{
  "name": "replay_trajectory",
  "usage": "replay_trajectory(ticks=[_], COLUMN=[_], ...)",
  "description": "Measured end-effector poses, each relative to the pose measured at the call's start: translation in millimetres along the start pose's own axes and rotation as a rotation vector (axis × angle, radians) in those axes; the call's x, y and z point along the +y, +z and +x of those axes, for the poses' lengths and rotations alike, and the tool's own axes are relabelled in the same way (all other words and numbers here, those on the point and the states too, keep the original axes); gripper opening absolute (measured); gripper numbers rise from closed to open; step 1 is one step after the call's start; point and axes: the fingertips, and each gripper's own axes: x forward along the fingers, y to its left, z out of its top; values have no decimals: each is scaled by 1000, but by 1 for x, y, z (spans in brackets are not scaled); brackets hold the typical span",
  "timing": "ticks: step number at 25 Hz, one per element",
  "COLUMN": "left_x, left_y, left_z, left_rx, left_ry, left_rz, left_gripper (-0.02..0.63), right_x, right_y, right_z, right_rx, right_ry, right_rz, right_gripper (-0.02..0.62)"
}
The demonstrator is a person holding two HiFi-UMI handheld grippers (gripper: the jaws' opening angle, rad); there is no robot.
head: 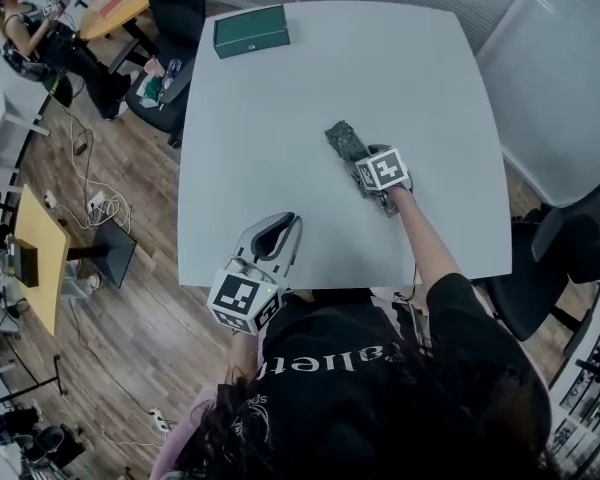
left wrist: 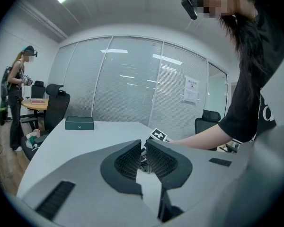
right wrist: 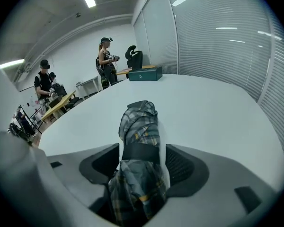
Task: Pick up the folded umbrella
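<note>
The folded umbrella point(head: 345, 140), grey plaid with a black strap, lies on the white table point(head: 280, 98) right of centre. My right gripper point(head: 358, 162) is lowered over its near end. In the right gripper view the umbrella point(right wrist: 139, 126) runs lengthwise between the jaws of the right gripper point(right wrist: 142, 161). The jaws stand wide, and a strip of table shows between the fabric and the right pad. My left gripper point(head: 292, 224) hovers at the table's near edge, pointing across the table, and holds nothing. In its own view the left gripper point(left wrist: 143, 148) has its tips nearly together.
A dark green box point(head: 251, 30) sits at the table's far edge. A black office chair point(head: 560, 258) stands right of the table and another point(head: 165, 28) at the far left corner. Two people point(right wrist: 106, 60) point(right wrist: 46, 85) stand across the room beside desks.
</note>
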Motion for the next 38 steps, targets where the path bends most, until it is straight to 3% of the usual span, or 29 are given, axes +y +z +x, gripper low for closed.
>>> replay_trajectory(ticks=[6, 15, 18, 25, 32, 38], left_x=[5, 10, 15, 27, 24, 16], left_y=[-4, -12, -14, -12, -15, -15], left_z=[2, -2, -10, -30, -42, -63], left_rx=[21, 33, 34, 14, 6, -12], left_ry=[14, 38, 59, 91, 63, 36], left_rz=[-13, -26, -28, -37, -32, -17], left_gripper=[51, 51, 51, 51, 51, 51], right_x=[-2, -10, -9, 9, 47, 99], right_y=[-13, -12, -11, -22, -15, -7], right_z=[20, 18, 17, -6, -59, -121], right_rx=[46, 25, 19, -12, -146, -254], right_ry=[-81, -98, -82, 0, 75, 126], right_rz=[-23, 0, 21, 178, 277, 281], right_gripper=[291, 256, 245, 236, 236, 236])
